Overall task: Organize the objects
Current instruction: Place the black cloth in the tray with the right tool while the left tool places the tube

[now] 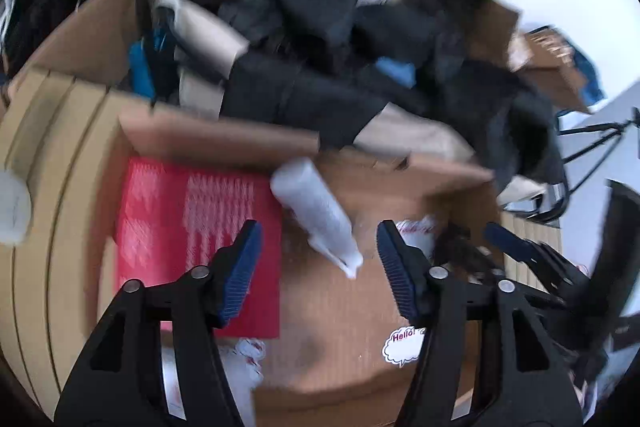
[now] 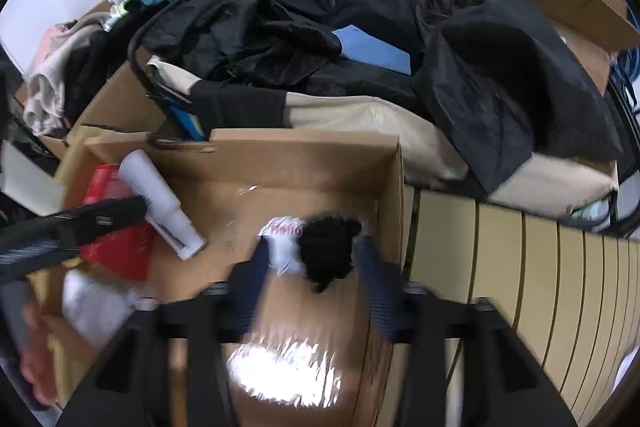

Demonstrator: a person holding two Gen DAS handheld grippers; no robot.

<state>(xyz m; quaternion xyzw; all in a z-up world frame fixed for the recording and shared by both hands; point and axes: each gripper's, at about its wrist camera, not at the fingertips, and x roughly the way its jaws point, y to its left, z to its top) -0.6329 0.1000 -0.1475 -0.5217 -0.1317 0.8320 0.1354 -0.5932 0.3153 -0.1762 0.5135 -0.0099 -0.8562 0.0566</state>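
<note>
Left wrist view: the left gripper (image 1: 318,267) hangs over the open box (image 1: 224,139). Its jaws stand apart and hold nothing. Below them lie the white bottle (image 1: 316,215) and the red pack (image 1: 192,227), both inside the box. The bottle looks already put away. A good next move would be to lift straight up, so the jaws do not bump it.

Right wrist view: the right gripper (image 2: 312,283) is over the same box (image 2: 304,151). Its jaws are apart too. A black bundle (image 2: 328,251) and a white bag (image 2: 284,243) sit between the tips, but the pads do not seem to press them. The picture is blurry, so I am not sure. They look dropped in. Best to pull up slowly and not drag them out.
</note>
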